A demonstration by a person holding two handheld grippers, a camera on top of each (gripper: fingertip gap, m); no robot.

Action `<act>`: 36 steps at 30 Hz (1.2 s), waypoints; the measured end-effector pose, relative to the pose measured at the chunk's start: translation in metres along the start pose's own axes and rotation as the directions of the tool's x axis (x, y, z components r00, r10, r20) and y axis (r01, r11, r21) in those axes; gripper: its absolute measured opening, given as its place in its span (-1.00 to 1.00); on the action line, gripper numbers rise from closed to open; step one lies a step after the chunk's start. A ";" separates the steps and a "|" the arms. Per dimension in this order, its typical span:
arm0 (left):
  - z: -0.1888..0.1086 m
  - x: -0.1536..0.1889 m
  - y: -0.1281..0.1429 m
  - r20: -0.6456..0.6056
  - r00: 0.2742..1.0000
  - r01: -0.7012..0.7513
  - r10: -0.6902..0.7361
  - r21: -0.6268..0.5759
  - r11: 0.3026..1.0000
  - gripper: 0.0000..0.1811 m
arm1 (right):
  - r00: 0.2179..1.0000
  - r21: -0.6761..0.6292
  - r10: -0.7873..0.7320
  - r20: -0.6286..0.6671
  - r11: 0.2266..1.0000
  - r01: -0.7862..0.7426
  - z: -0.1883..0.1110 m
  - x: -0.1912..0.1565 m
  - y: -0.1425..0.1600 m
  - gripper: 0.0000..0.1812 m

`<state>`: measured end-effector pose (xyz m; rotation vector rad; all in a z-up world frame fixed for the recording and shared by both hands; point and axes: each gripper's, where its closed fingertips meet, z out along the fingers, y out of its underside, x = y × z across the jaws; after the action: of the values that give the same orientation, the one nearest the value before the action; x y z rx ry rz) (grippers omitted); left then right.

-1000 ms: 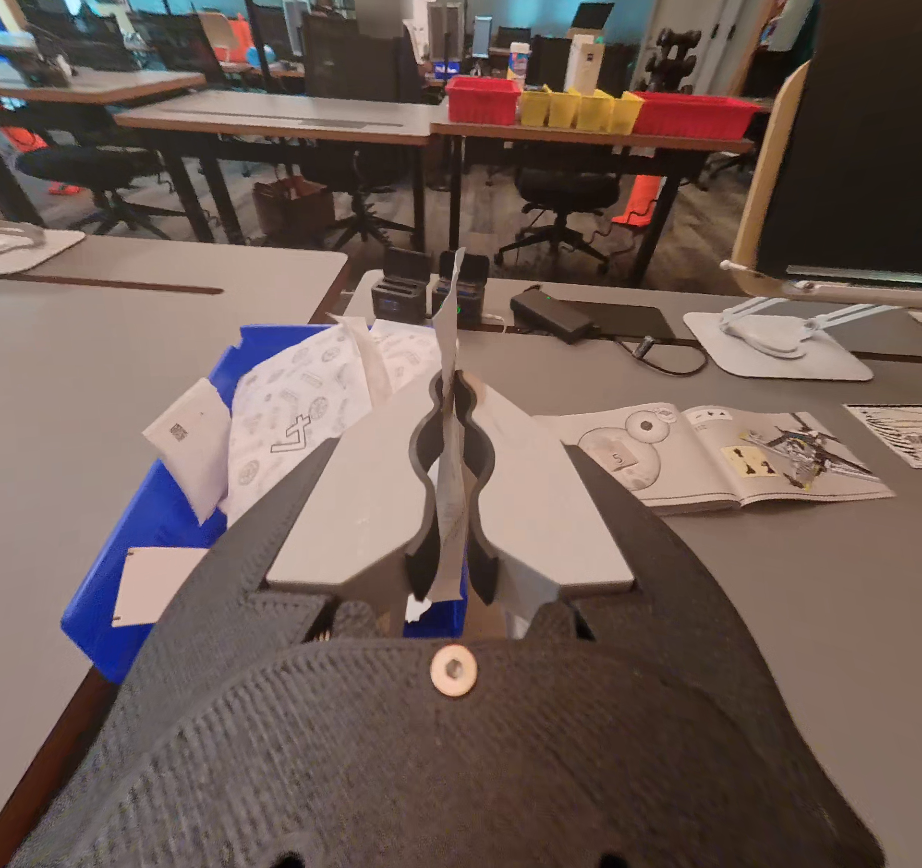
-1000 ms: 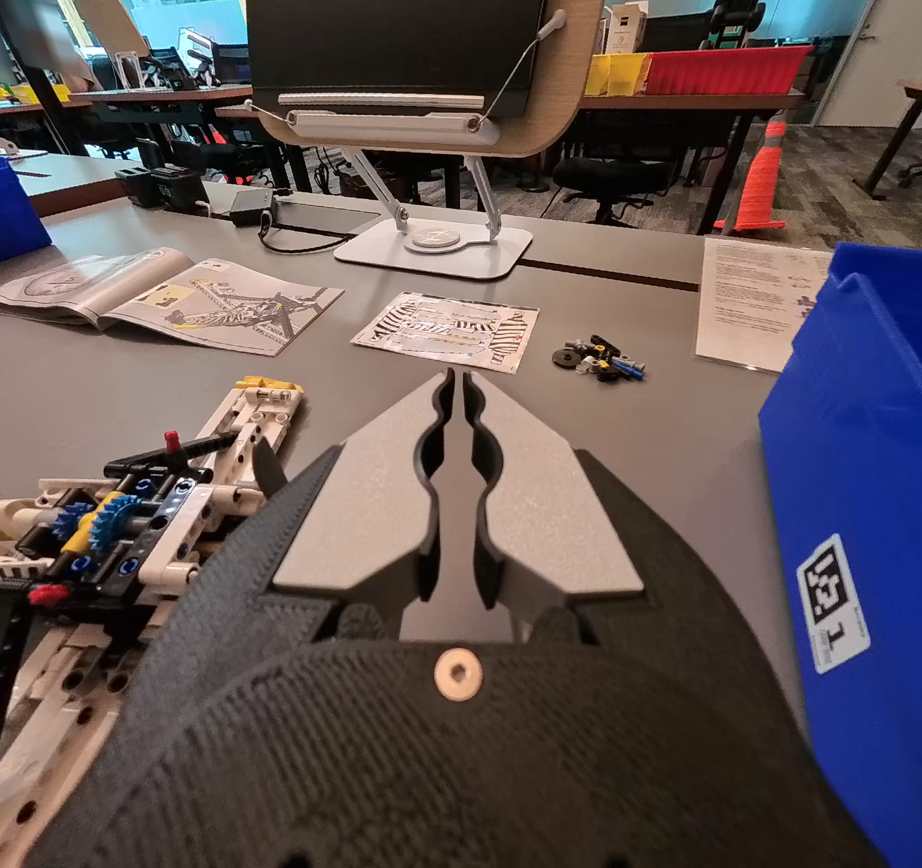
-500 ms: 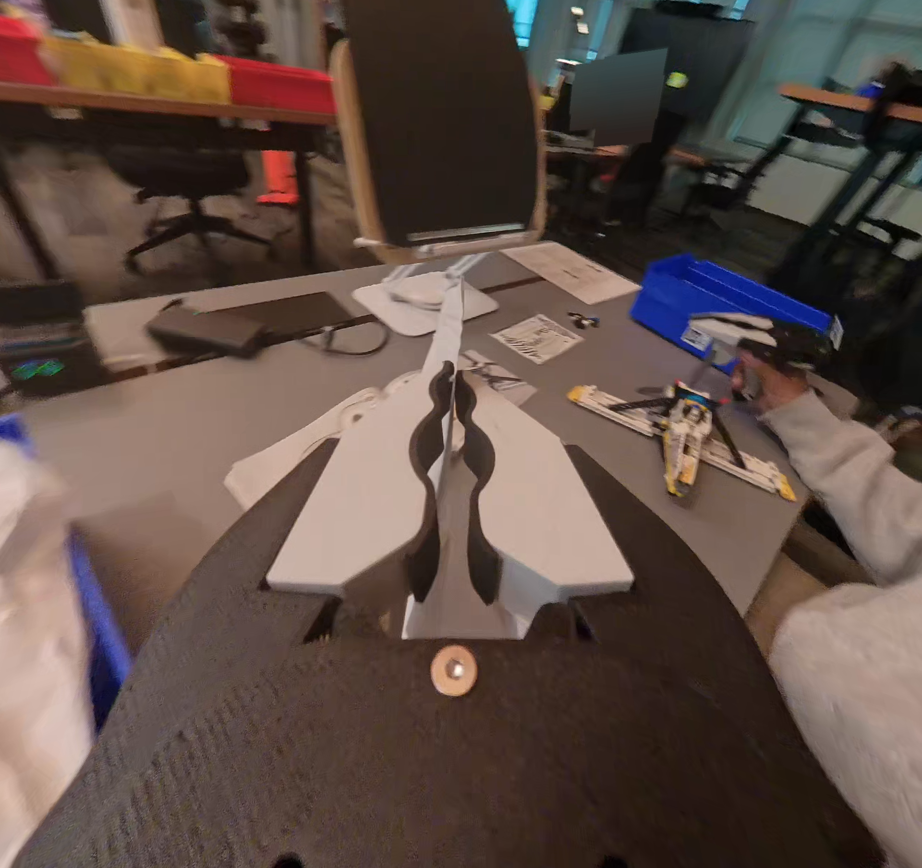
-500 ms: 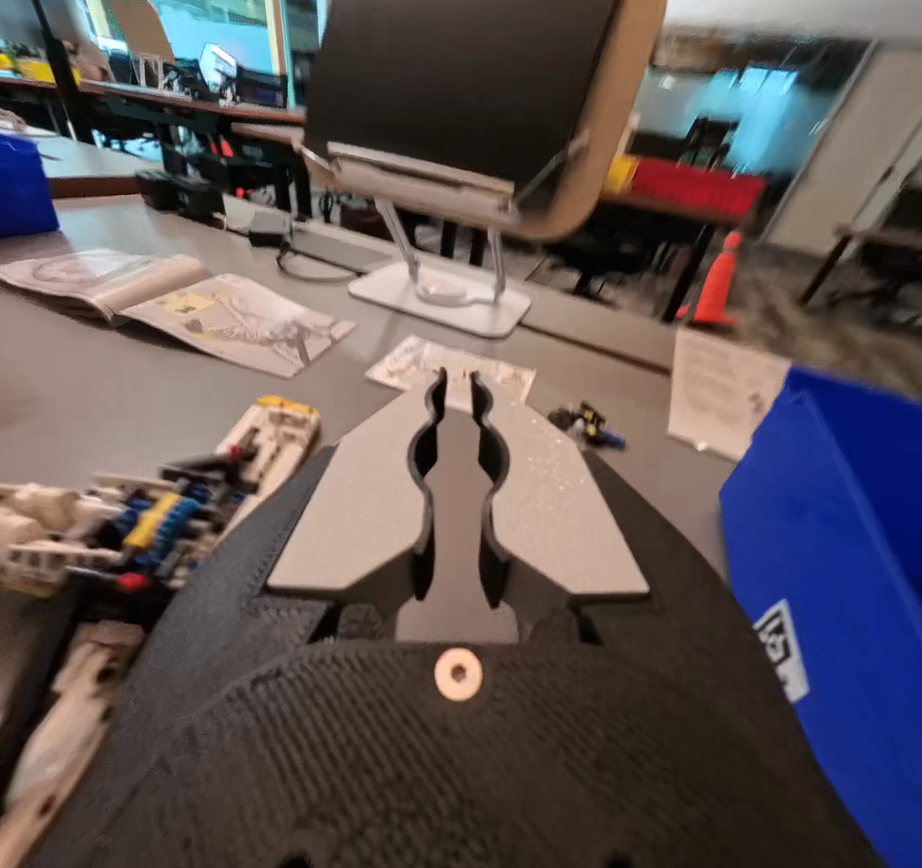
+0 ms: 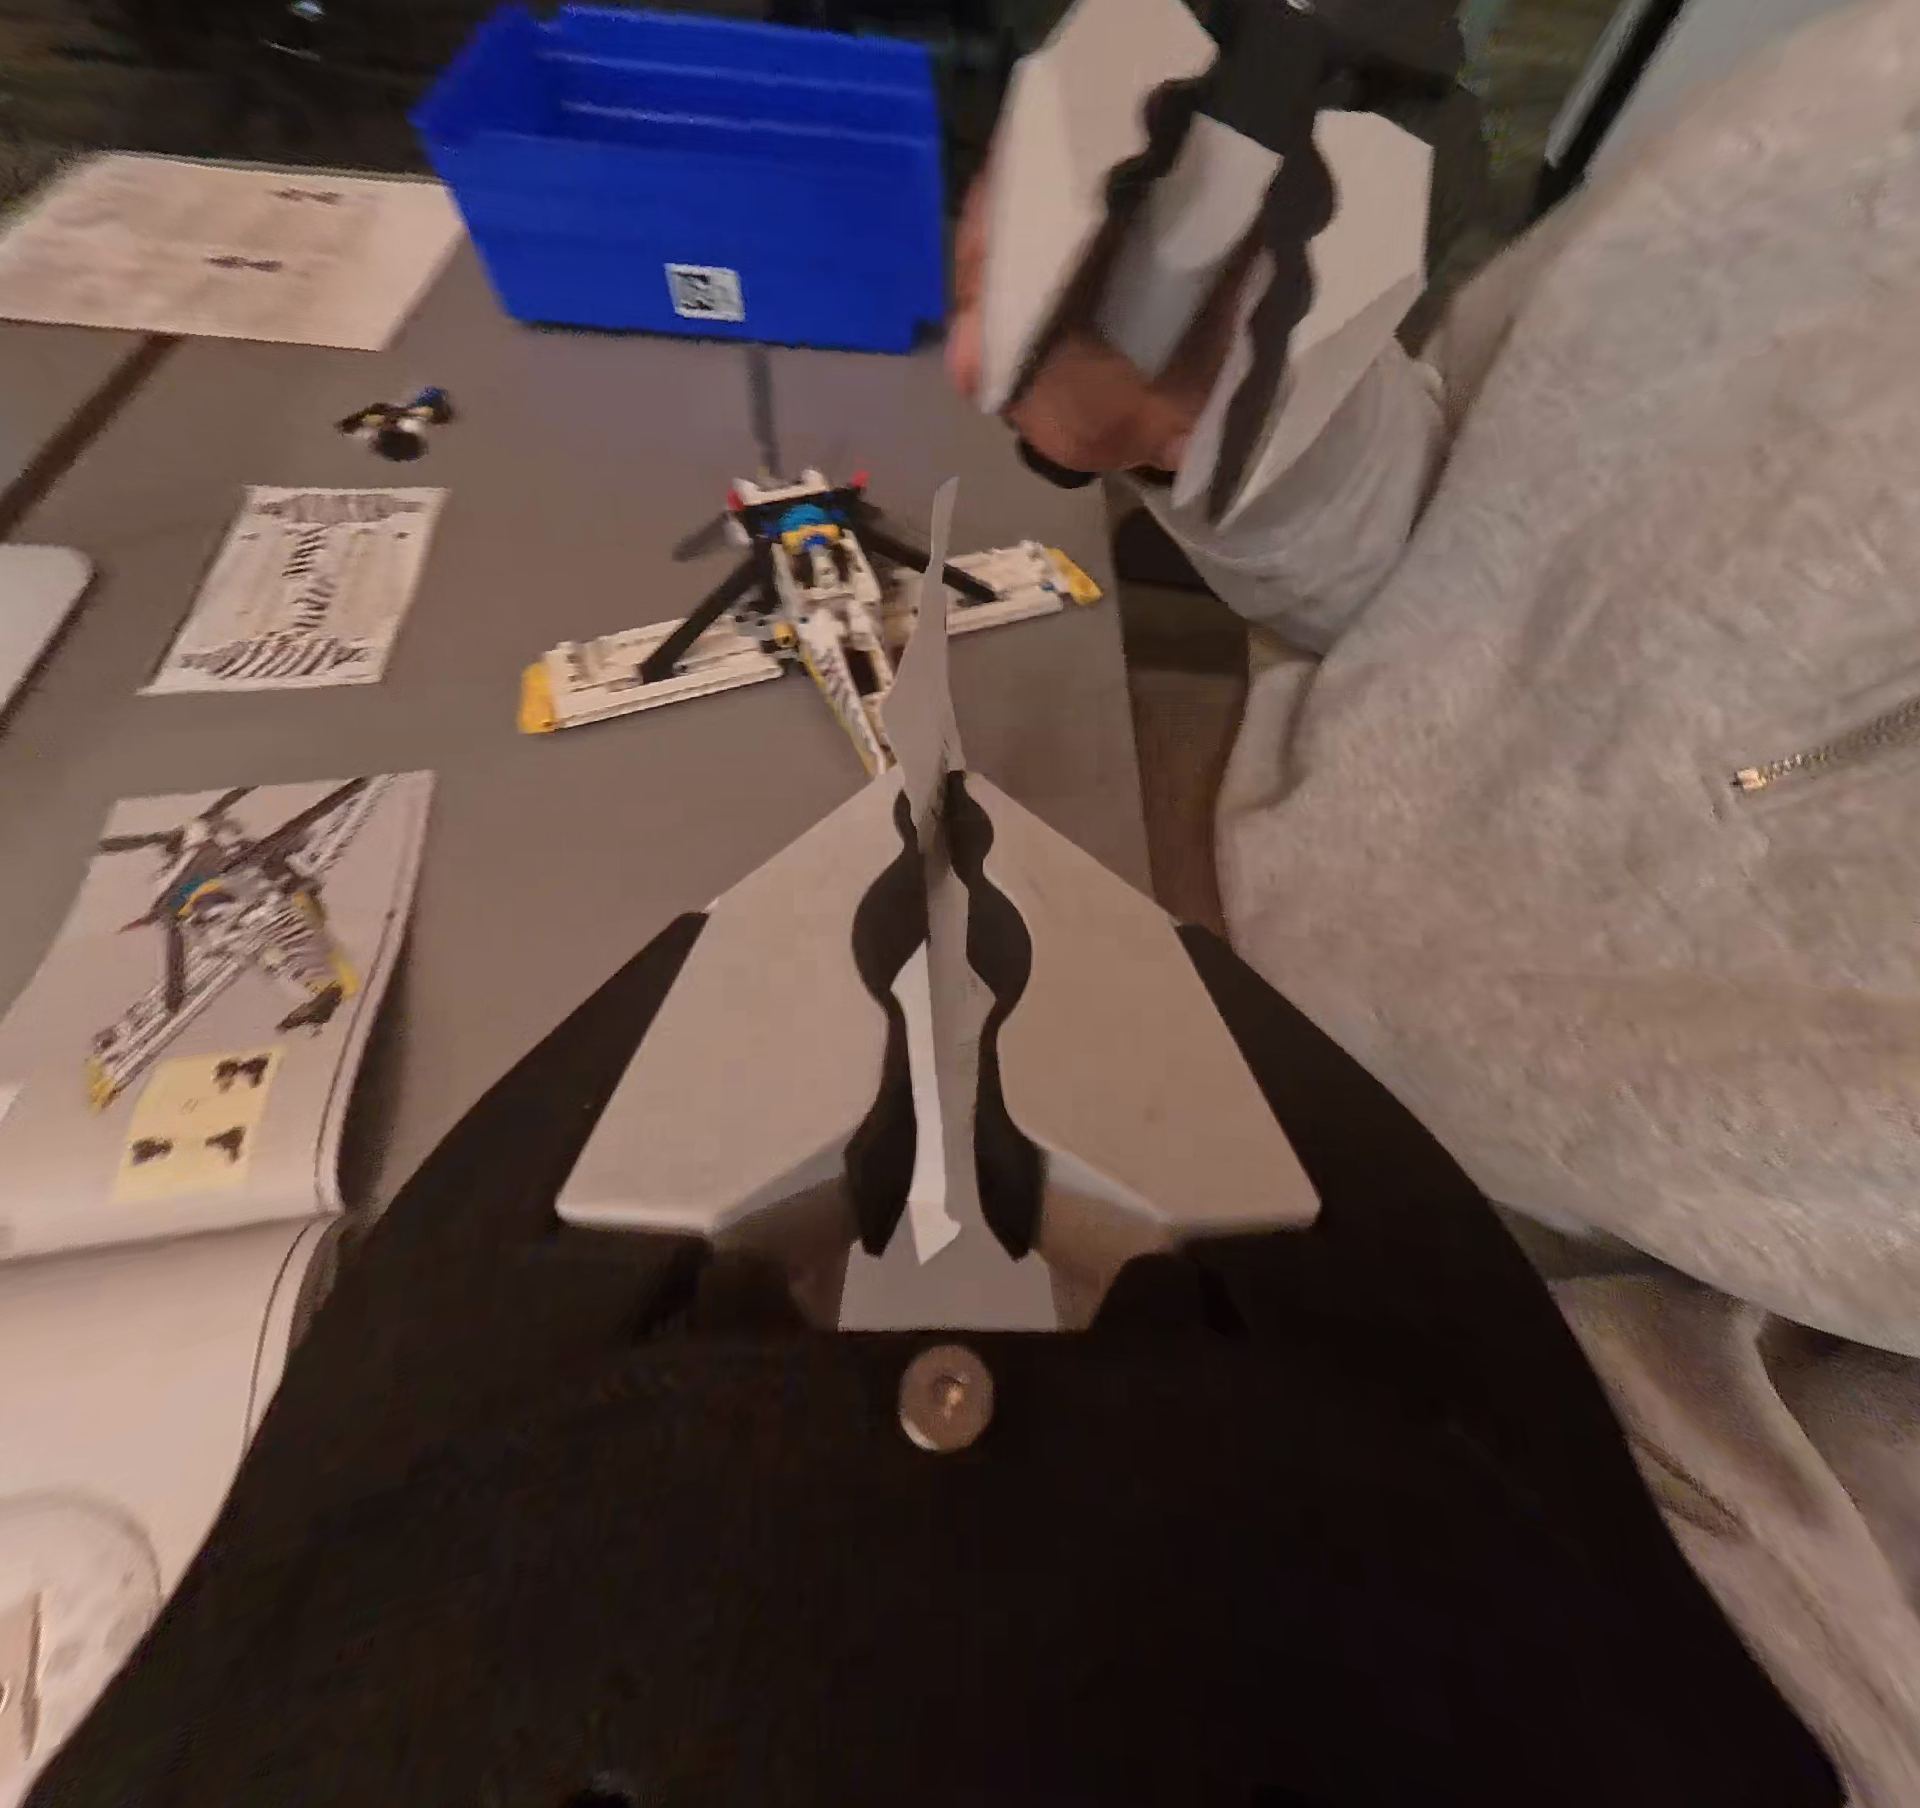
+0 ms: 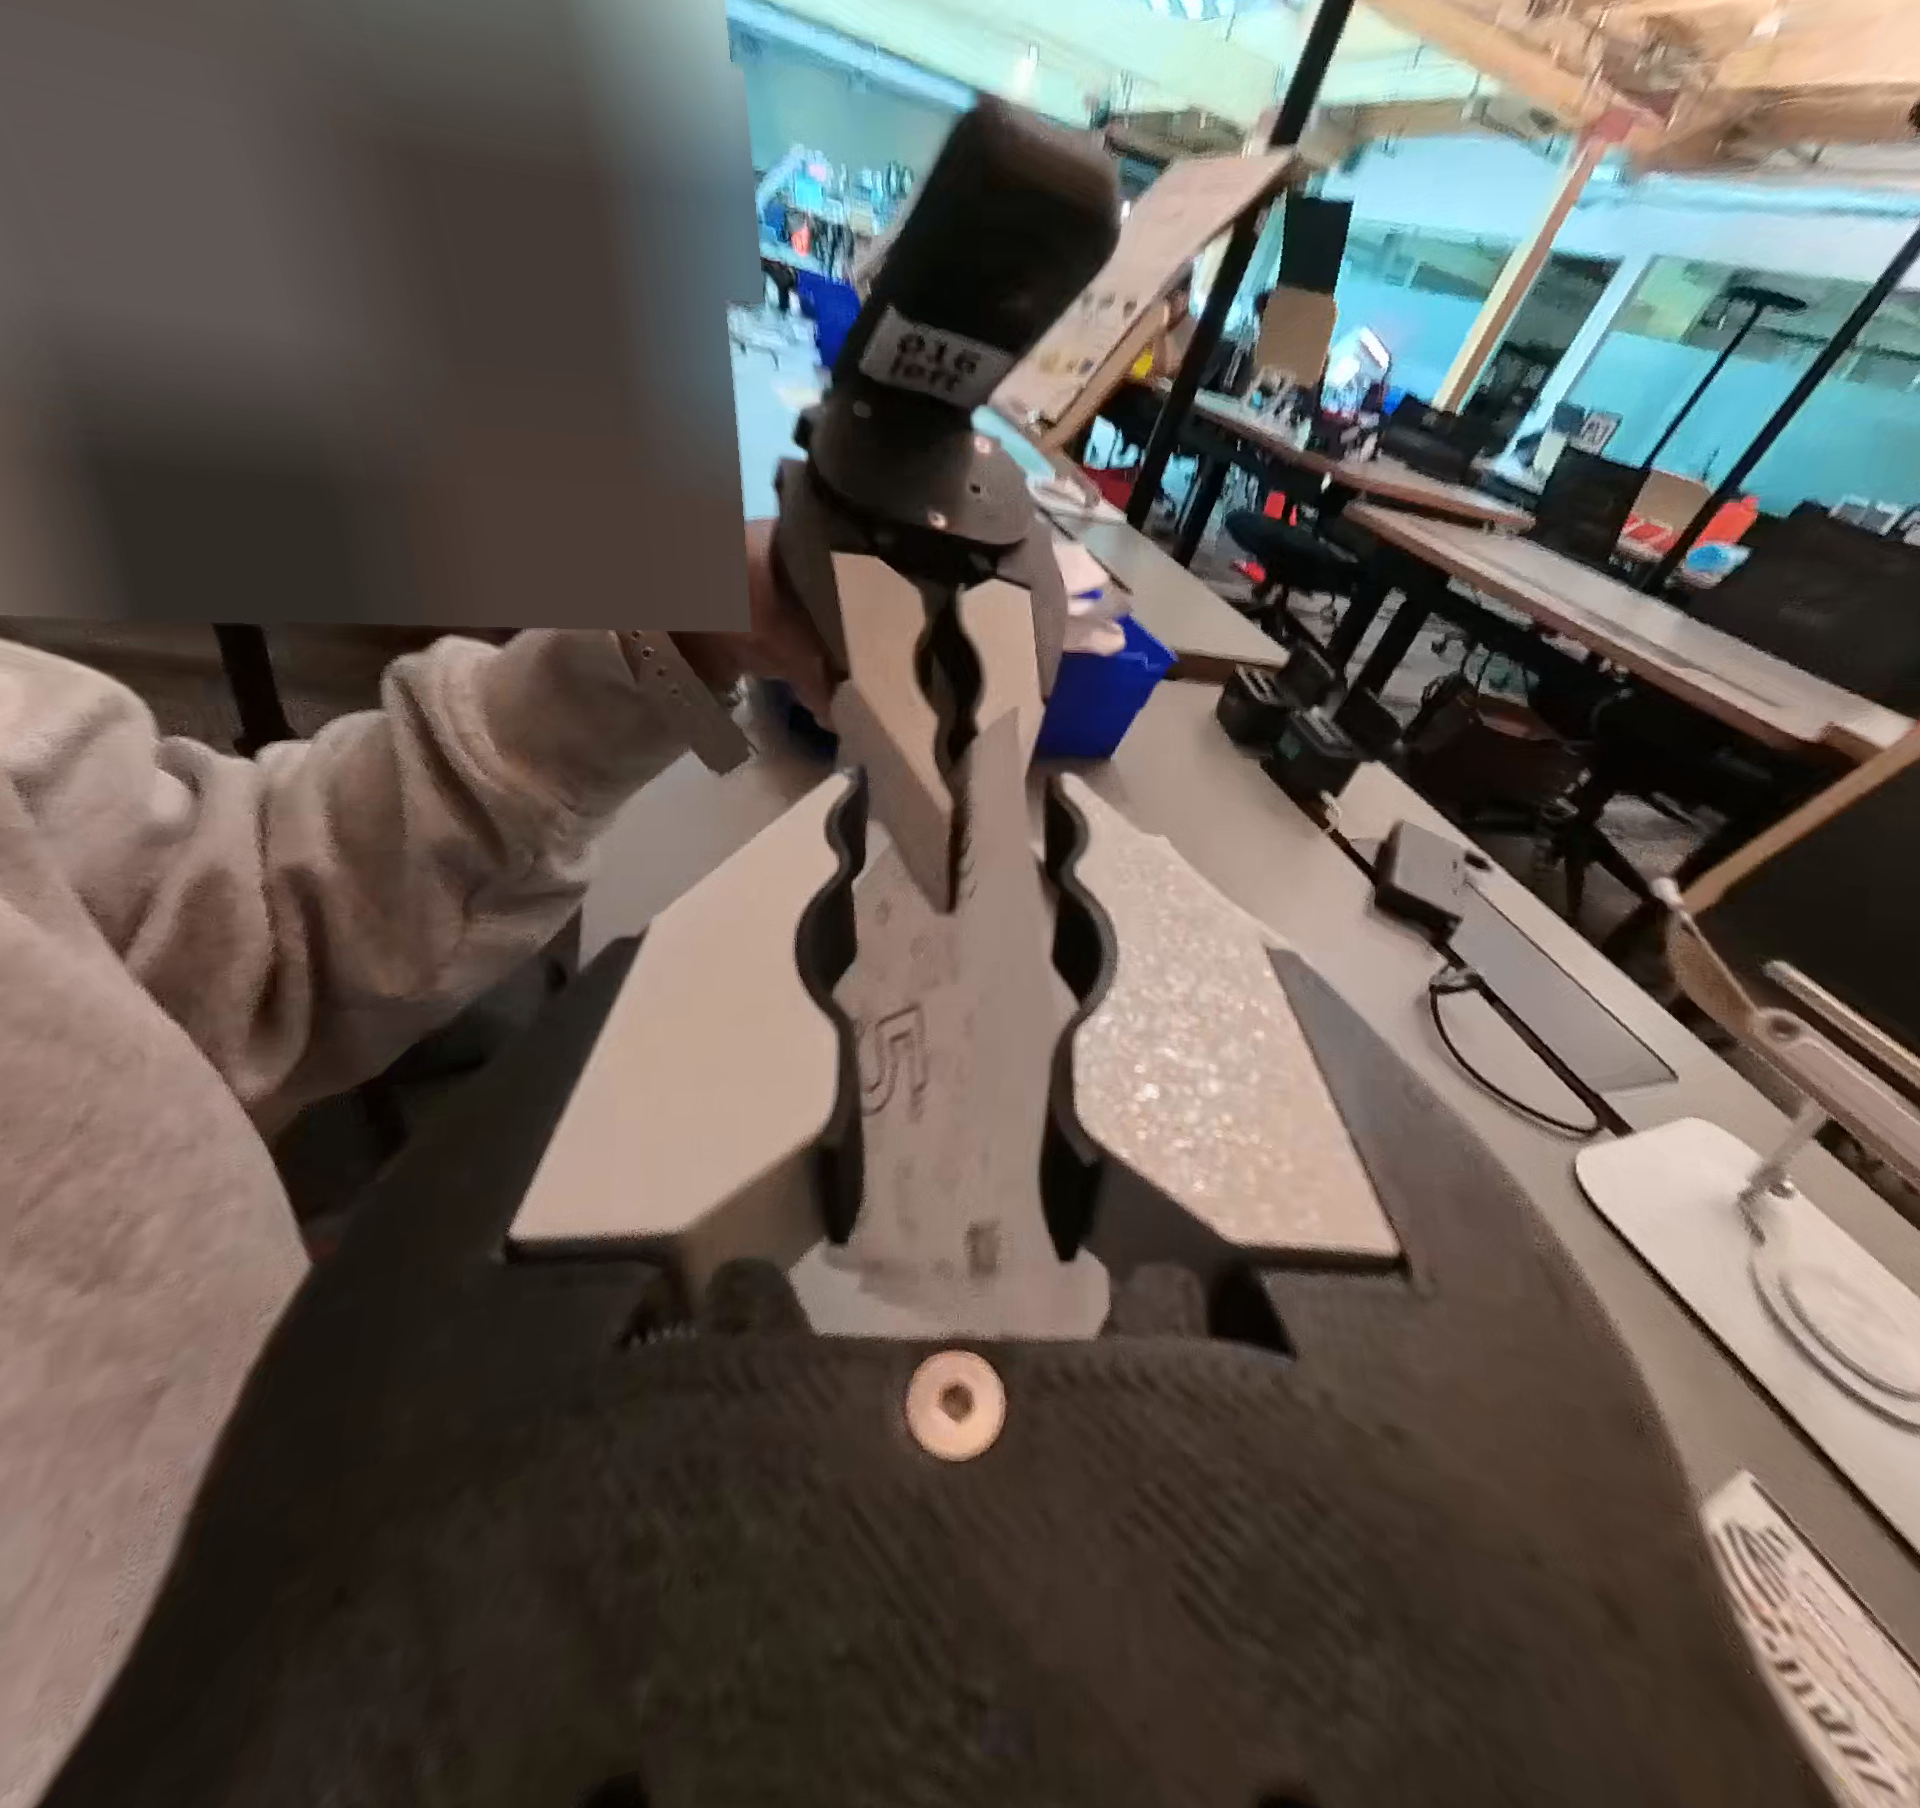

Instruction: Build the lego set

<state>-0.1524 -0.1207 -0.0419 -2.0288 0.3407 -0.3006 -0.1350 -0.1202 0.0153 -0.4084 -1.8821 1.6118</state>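
Note:
My left gripper (image 5: 935, 787) is shut on a thin white paper parts bag (image 5: 930, 657), held edge-on above the table's front edge. The partly built white, yellow and black lego plane (image 5: 821, 605) lies on the grey table beyond it. My right gripper (image 5: 1117, 428) hangs in the air at the upper right, open, facing the left one. In the right wrist view my right gripper (image 6: 951, 787) is open, and the bag (image 6: 935, 1062) reaches in between its fingers. The left gripper (image 6: 951, 885) points at it, pinching the bag's far end.
A blue bin (image 5: 686, 169) stands behind the plane. An open instruction booklet (image 5: 218, 979), a sticker sheet (image 5: 301, 584), a few loose parts (image 5: 400, 418) and a paper sheet (image 5: 208, 246) lie to the left. A person's grey sleeve and body (image 5: 1558, 719) fill the right. A monitor stand base (image 6: 1766, 1270) is nearby. Across from one pair of fingers to the other is roughly 6 cm.
My left gripper swung right from the bag-filled blue bin, carrying the bag over towards the plane. My right gripper rose off the table, turned to face the left one and opened.

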 end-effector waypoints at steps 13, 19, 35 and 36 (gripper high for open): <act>0.017 0.028 -0.010 -0.113 0.989 -0.094 0.100 0.052 0.994 -1.00 | 0.989 -0.120 0.139 -0.042 0.982 -0.144 0.000 -0.014 0.022 -1.00; 0.010 0.032 -0.041 -0.213 0.972 -0.035 0.097 0.274 0.961 -1.00 | 0.886 0.078 0.461 0.057 0.883 -0.464 -0.022 -0.001 0.000 -1.00; 0.034 0.032 0.003 -0.379 0.919 0.183 -0.112 0.157 0.971 -1.00 | 0.859 -0.081 0.512 -0.009 0.856 -0.511 -0.021 -0.008 0.057 -0.68; 0.035 0.033 0.011 -0.390 0.909 0.222 -0.144 0.162 0.961 -1.00 | 0.876 -0.105 0.482 -0.022 0.870 -0.482 -0.016 -0.010 0.063 -0.68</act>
<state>-0.1105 -0.1094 -0.0649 -1.7960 0.3374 -0.8176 -0.1270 -0.1007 -0.0473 -0.9905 -1.9784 1.8208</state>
